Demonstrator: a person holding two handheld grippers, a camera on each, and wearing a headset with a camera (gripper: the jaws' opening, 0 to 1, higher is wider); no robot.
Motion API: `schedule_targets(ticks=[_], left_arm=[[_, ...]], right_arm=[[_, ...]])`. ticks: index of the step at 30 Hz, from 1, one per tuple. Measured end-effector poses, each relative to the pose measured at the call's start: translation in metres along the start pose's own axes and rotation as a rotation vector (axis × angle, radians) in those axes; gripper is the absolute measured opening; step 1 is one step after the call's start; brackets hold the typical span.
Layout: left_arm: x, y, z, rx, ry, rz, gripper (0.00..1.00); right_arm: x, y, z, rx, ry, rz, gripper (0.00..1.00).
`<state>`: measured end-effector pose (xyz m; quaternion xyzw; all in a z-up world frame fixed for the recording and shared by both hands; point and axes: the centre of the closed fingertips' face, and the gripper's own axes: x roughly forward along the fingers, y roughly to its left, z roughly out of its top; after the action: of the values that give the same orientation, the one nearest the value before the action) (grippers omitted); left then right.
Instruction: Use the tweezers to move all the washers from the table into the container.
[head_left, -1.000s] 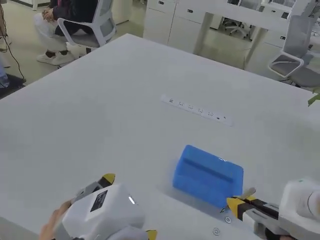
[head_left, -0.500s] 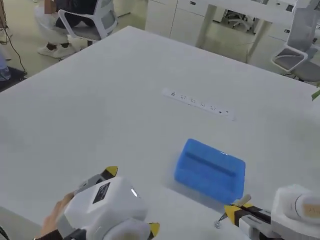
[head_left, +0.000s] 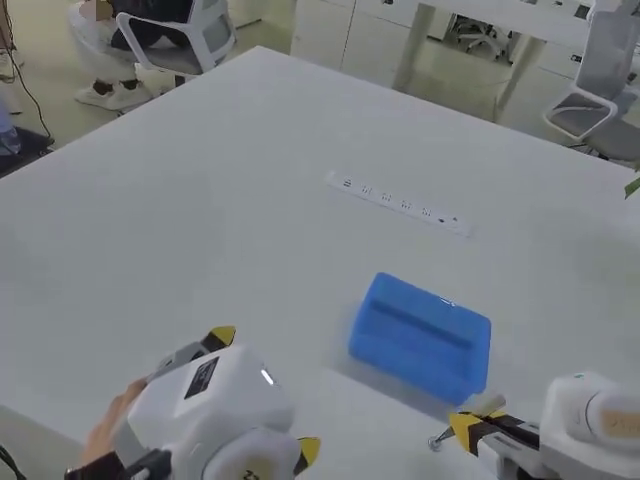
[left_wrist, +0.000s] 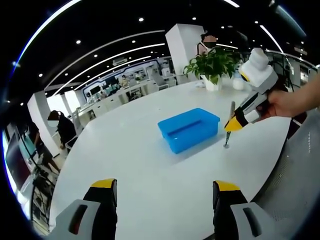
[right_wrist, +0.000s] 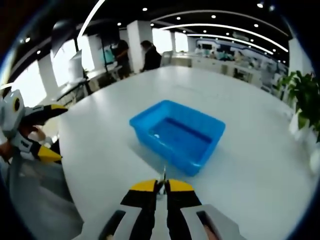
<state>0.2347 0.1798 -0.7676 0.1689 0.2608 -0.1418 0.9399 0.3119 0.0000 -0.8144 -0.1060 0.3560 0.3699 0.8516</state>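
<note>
**Tweezers down beside the blue tub, washers barely visible**

The white table (head_left: 200, 200) is broad, smooth and hard-looking; the blue container (head_left: 420, 335) sits open-topped toward its near edge, a rigid plastic tub that I'd expect to stay put; the left gripper (left_wrist: 165, 185) hovers low over the table, its jaws spread wide with nothing between them; the right gripper (right_wrist: 161, 186) has its jaws clamped tight on the tweezers (left_wrist: 229, 125), which slant steeply down with their tip at the tabletop just beside the container's near wall; what may be a washer (head_left: 435, 441) shows as a tiny speck at that tip, too small to be sure of; I'd reckon such washers thin, stiff, light and lying flat on a slick surface, so apt to skate or flick away; best nipped across the ring, one tine through the hole and one outside, with a gentle squeeze
</note>
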Motion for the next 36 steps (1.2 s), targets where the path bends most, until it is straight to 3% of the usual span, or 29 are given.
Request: schedule_targets(ticks=[14,19,29,36], left_arm=[[-0.002,-0.008,0.008,-0.036,-0.043,-0.047,0.83],[-0.002,-0.011,0.009,-0.046,-0.046,-0.069,0.83],[-0.002,-0.015,0.007,-0.063,-0.039,-0.097,0.82],[-0.002,-0.015,0.006,-0.054,-0.030,-0.100,0.82]], right_arm=[[0.001,0.000,-0.001,-0.007,0.008,-0.006,0.03],[0.002,0.002,0.000,-0.032,0.011,-0.012,0.03],[0.002,-0.001,0.001,-0.008,0.013,-0.007,0.03],[-0.002,0.001,0.015,0.012,-0.014,0.014,0.03]])
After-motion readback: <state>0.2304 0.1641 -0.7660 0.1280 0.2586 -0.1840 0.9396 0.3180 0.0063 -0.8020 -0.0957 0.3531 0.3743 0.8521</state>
